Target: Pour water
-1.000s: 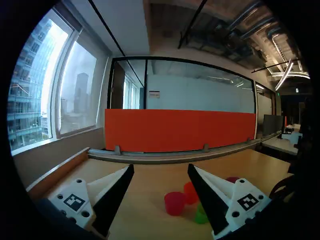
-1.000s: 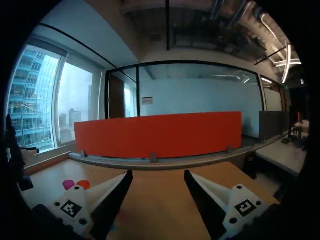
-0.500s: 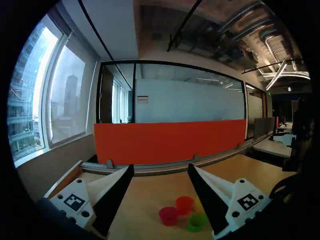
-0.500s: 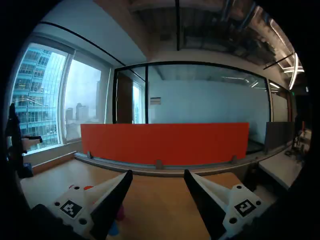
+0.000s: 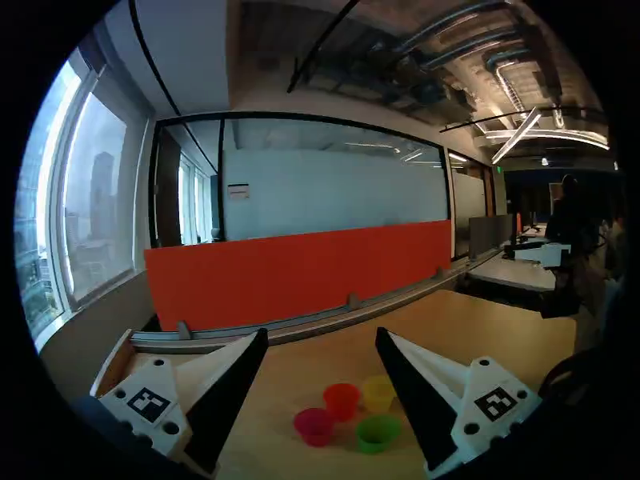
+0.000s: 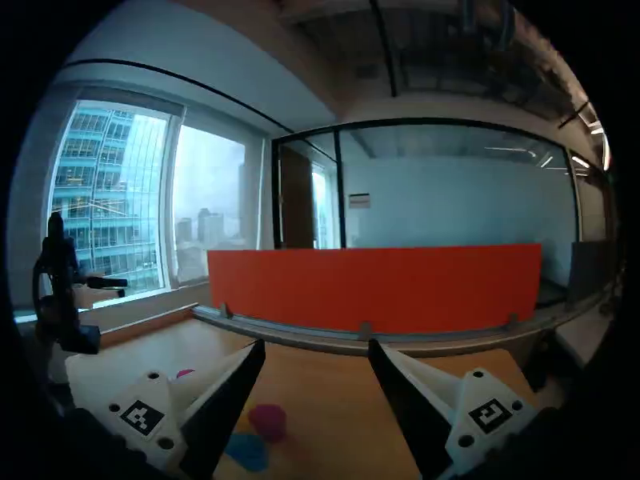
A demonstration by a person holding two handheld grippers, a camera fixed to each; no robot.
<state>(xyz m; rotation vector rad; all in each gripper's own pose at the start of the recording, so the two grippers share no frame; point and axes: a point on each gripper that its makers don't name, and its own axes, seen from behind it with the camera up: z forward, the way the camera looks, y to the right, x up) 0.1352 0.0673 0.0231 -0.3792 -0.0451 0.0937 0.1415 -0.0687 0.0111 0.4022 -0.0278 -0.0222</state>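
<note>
Several small plastic cups stand together on the wooden table (image 5: pixel 480 320): a red cup (image 5: pixel 342 399), a yellow cup (image 5: pixel 378 392), a magenta cup (image 5: pixel 314 426) and a green cup (image 5: pixel 378 433). My left gripper (image 5: pixel 320 332) hovers open above and short of them, its white fingers (image 5: pixel 216 384) apart with nothing between. In the right gripper view a purple cup (image 6: pixel 268 420) and a blue cup (image 6: pixel 246 450) sit low between the fingers. A pink cup (image 6: pixel 185 373) peeks out beyond the left finger. My right gripper (image 6: pixel 314 344) is open and holds nothing.
An orange partition (image 5: pixel 296 272) with a metal rail runs along the table's far edge. Big windows (image 6: pixel 120 216) line the left wall. A dark device (image 6: pixel 60 296) stands up at the left in the right gripper view. More desks (image 5: pixel 512 268) lie to the right.
The left gripper view swung right and the cups slid to the middle, with the yellow one coming into sight. The right gripper view turned left, bringing the purple and blue cups between its fingers.
</note>
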